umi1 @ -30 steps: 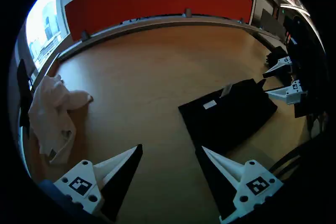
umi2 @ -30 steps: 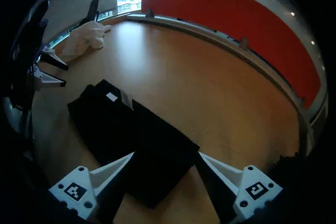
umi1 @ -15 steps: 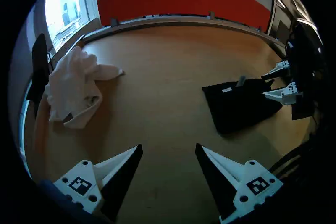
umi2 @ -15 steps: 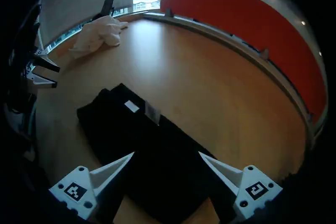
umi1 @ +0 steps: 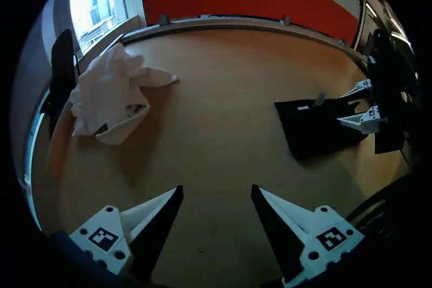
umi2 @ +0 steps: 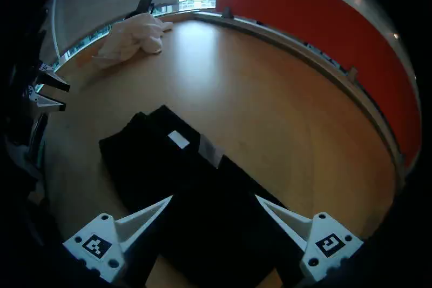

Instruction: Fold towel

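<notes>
No readable text, numbers or brands. Black-and-white coded squares (umi1: 102,238) on left gripper (umi1: 216,187) and right gripper (umi2: 214,196), without letters. White tags (umi2: 178,139) on black towel (umi2: 146,169), too small to read.

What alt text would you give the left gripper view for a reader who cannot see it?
The left gripper hangs open above a wooden table. A crumpled white towel lies toward the picture's left, a folded black cloth toward its right, with the right gripper at the cloth's edge.
</notes>
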Demonstrator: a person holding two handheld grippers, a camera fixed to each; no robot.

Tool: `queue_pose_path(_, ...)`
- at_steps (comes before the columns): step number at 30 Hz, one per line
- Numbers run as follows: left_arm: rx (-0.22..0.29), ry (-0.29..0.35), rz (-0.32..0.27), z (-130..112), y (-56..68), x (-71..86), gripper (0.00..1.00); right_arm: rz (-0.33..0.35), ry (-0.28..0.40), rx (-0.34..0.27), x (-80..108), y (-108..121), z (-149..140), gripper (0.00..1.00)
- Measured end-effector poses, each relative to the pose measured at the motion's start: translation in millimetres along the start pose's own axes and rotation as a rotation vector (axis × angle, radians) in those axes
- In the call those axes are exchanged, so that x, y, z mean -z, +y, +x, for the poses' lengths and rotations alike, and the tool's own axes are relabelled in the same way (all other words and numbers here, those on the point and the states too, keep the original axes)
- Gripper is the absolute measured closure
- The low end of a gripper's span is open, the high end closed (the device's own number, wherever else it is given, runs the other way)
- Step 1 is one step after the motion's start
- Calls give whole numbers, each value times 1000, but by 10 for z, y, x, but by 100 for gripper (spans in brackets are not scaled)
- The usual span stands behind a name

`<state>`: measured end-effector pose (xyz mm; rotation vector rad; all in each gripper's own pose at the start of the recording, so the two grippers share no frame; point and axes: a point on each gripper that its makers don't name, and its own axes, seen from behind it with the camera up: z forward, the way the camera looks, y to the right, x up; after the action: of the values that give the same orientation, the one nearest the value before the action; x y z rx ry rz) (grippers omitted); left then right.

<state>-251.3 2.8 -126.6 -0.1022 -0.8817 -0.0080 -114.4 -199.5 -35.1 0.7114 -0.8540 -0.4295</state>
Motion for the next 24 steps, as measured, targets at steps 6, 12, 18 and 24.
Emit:
queue_pose_path(6, 6, 2, -1, 8, 3, -2, 7, -7, -2, 2, -72, 34, 32, 2)
queue_pose_path(12, 11, 3, 2, 8, -13, 9, 7, -16, -4, 8, -128, 109, 79, 2)
queue_pose_path(18, 16, 3, 8, -2, -48, 31, 7, -27, 3, 14, -145, 213, 177, 2)
queue_pose_path(24, 19, 8, 13, 15, -68, 67, 7, -39, 12, 20, -168, 329, 305, 2)
